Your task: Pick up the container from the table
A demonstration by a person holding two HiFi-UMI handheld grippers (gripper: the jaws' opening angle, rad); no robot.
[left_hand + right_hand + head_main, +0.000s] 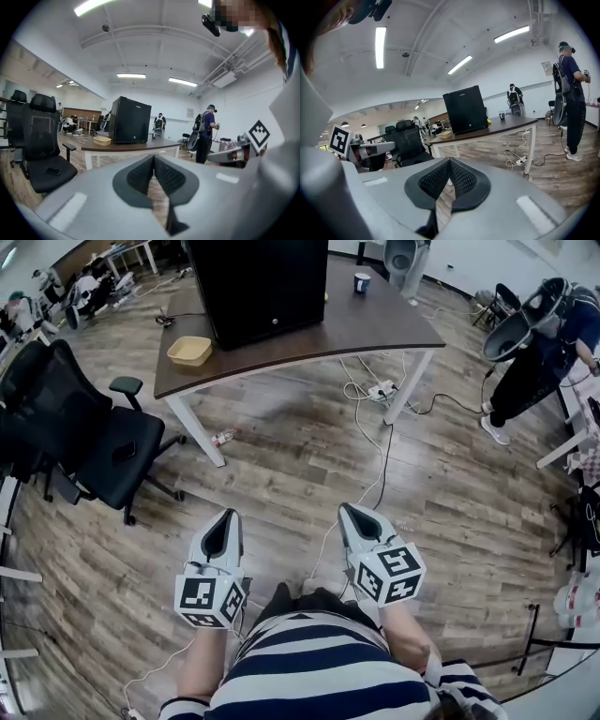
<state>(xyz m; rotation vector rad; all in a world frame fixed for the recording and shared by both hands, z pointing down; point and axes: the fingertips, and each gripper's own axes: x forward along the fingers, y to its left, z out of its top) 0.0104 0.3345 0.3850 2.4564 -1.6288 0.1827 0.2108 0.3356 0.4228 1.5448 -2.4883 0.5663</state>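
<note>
A shallow yellow container [189, 350] sits near the left front corner of a dark brown table [375, 329] with white legs; it also shows small in the left gripper view as the yellow container [102, 139] and in the right gripper view as the yellow container [444, 134]. My left gripper [228, 517] and right gripper [348, 511] hang close to my body over the wood floor, well short of the table. Both have their jaws closed together with nothing between them.
A big black box [258, 282] stands on the table behind the container, and a blue cup [362, 281] sits at the far side. A black office chair [89, 442] stands left. Cables and a power strip [382, 390] lie under the table. A person [548, 338] stands at right.
</note>
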